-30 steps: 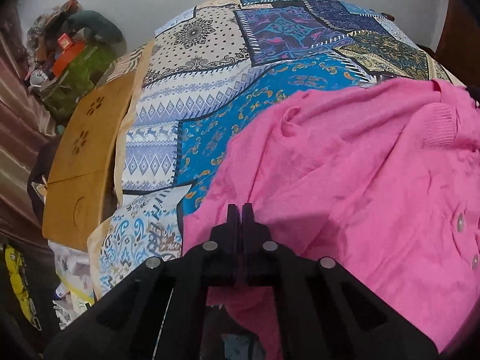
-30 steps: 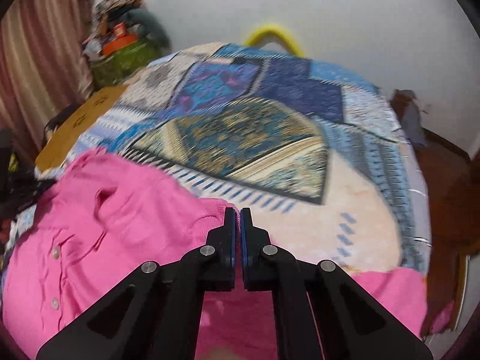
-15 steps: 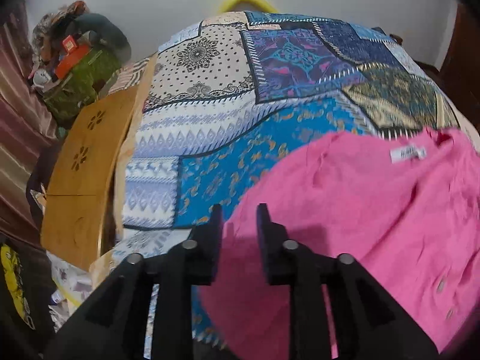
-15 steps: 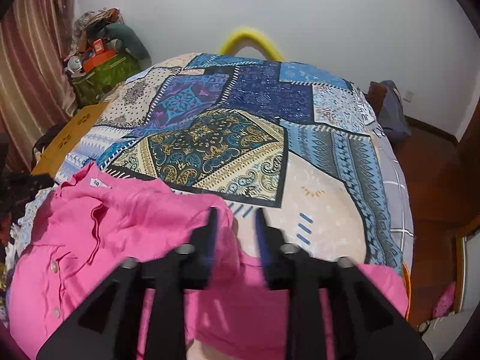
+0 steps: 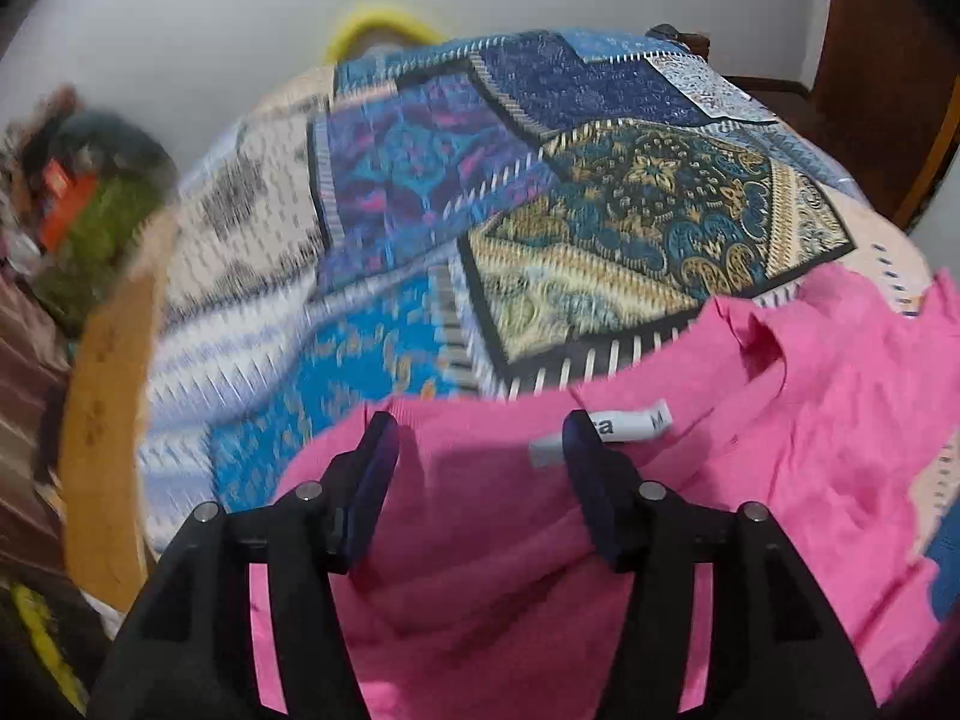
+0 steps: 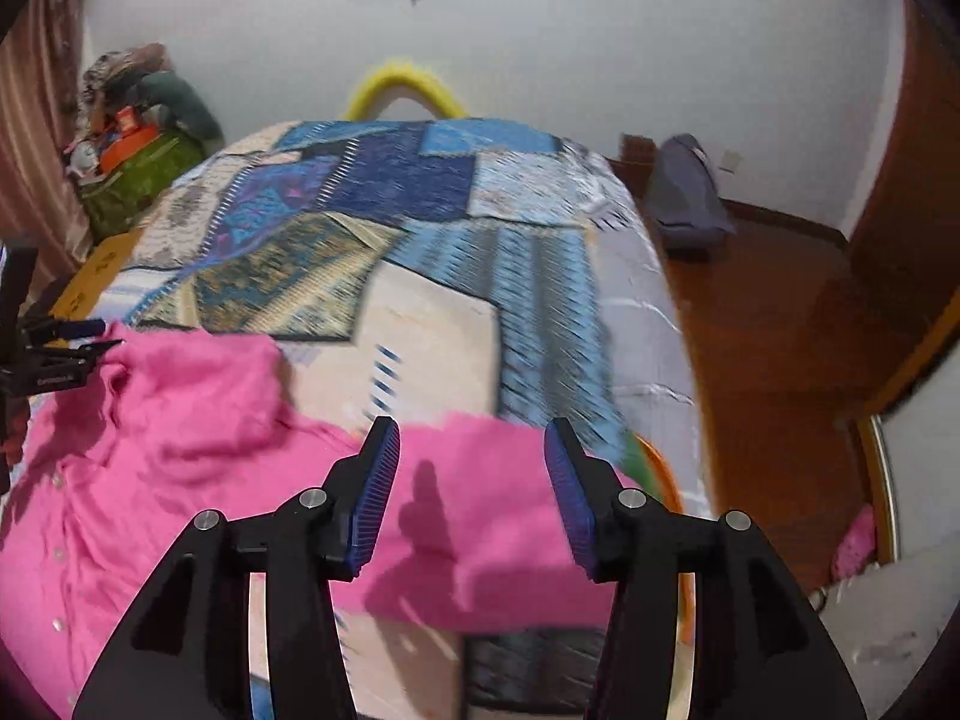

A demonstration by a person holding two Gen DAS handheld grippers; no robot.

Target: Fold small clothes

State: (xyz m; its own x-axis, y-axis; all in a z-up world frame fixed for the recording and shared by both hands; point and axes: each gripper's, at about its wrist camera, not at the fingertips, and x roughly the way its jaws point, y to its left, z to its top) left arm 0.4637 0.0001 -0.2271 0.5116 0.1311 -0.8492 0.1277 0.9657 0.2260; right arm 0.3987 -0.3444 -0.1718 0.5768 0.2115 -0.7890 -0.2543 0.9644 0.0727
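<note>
- A pink cardigan (image 5: 630,540) is seen spread on a patchwork bedspread (image 5: 600,228), at the near edge of the bed.
- The left gripper (image 5: 477,426) is held over the cardigan's collar area; its jaws are spread wide, with nothing between them.
- A white size label (image 5: 624,429) marked "M" is noted at the neckline, partly hidden behind the right-hand finger of the left gripper.
- The right gripper (image 6: 471,432) is held above one sleeve (image 6: 480,516) of the cardigan; its jaws are likewise wide apart and empty.
- In the right wrist view, a row of buttons (image 6: 57,552) is seen down the front of the garment at the left, and the sleeve is laid out to the right toward the bed's edge.
- The left gripper is visible at the far left of the right wrist view, at the cardigan's far corner.
- A yellow arch (image 6: 405,87) is noted beyond the bed, against a white wall (image 6: 570,30).
- Motion blur is present in both views.
</note>
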